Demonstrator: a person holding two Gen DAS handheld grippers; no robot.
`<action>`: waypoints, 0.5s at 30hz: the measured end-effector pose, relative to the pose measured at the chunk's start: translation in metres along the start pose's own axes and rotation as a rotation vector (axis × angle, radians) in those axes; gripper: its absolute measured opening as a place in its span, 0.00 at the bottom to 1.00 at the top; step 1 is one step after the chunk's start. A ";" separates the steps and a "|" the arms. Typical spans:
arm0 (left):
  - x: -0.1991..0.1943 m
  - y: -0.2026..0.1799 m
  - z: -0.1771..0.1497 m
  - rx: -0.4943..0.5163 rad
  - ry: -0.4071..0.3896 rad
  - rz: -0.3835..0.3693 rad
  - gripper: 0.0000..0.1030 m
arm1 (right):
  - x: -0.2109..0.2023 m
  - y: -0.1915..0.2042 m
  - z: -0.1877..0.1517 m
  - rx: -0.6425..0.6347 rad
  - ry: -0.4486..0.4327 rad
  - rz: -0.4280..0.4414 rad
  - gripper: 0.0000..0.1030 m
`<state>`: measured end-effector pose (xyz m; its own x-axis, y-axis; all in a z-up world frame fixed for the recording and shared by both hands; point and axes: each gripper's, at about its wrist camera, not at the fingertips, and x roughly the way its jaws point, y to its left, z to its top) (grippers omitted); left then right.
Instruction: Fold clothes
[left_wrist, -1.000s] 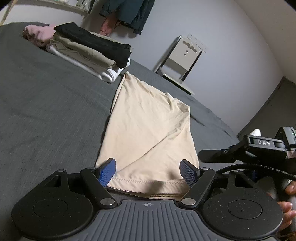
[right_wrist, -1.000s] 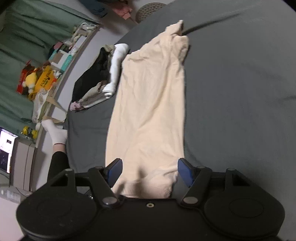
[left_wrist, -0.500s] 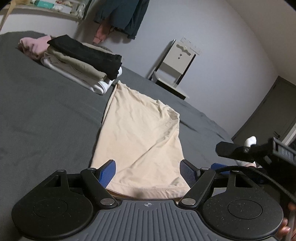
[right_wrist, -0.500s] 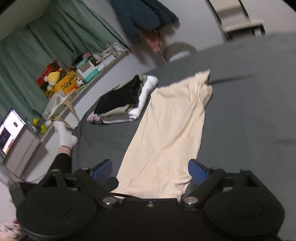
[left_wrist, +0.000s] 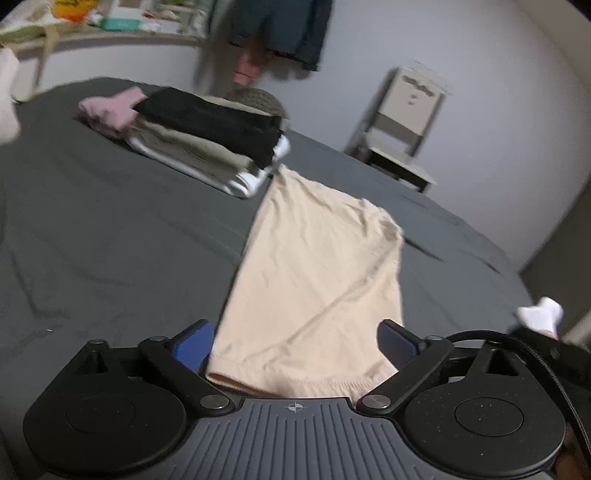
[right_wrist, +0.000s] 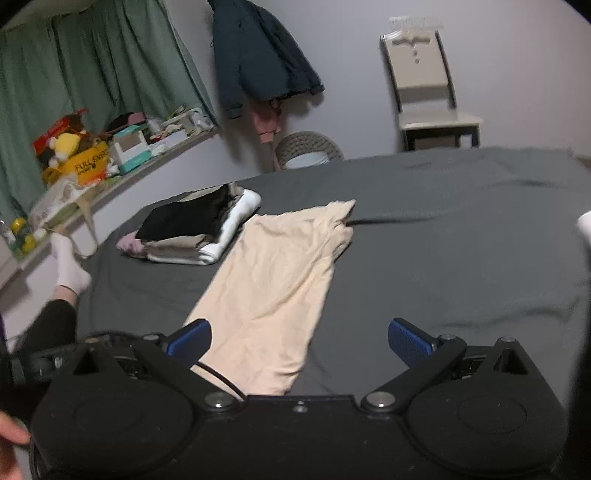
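Note:
A cream-coloured garment (left_wrist: 317, 280) (right_wrist: 280, 288) lies flat and lengthwise on the dark grey bed (left_wrist: 110, 229) (right_wrist: 443, 266), its hemmed near edge just in front of my left gripper. My left gripper (left_wrist: 295, 343) is open, its blue fingers to either side of that hem, nothing between them. My right gripper (right_wrist: 299, 339) is open too, lifted above the bed, with the garment's near end below its left finger. A stack of folded clothes (left_wrist: 207, 144) (right_wrist: 199, 229), black on top over beige and white with a pink piece beside it, rests by the garment's far left corner.
A pale chair (right_wrist: 424, 92) (left_wrist: 406, 122) stands against the wall beyond the bed. A dark jacket (right_wrist: 258, 55) hangs there above a woven basket (right_wrist: 306, 147). A cluttered shelf (right_wrist: 92, 155) and green curtain are at left. A person's socked foot (right_wrist: 70, 262) shows at the bed's left side.
Both grippers have risen and pulled back from the garment's near end. The right view tilted up from looking down on the cloth to facing the far wall. The garment stays flat.

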<state>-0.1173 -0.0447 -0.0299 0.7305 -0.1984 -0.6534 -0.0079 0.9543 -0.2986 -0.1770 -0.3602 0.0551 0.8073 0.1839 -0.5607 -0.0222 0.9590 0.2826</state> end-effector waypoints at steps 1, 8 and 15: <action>0.000 -0.006 0.001 -0.005 -0.003 0.080 0.99 | -0.004 -0.001 0.000 0.003 -0.028 -0.027 1.00; 0.007 -0.013 0.020 -0.004 0.015 0.271 0.99 | -0.037 -0.012 -0.003 -0.059 -0.374 -0.103 1.00; -0.009 -0.030 0.051 0.317 -0.124 0.365 0.99 | -0.049 -0.012 -0.020 -0.260 -0.512 -0.025 1.00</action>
<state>-0.0887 -0.0602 0.0200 0.7946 0.1711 -0.5825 -0.0844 0.9813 0.1732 -0.2276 -0.3767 0.0638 0.9907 0.0950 -0.0977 -0.0918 0.9951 0.0372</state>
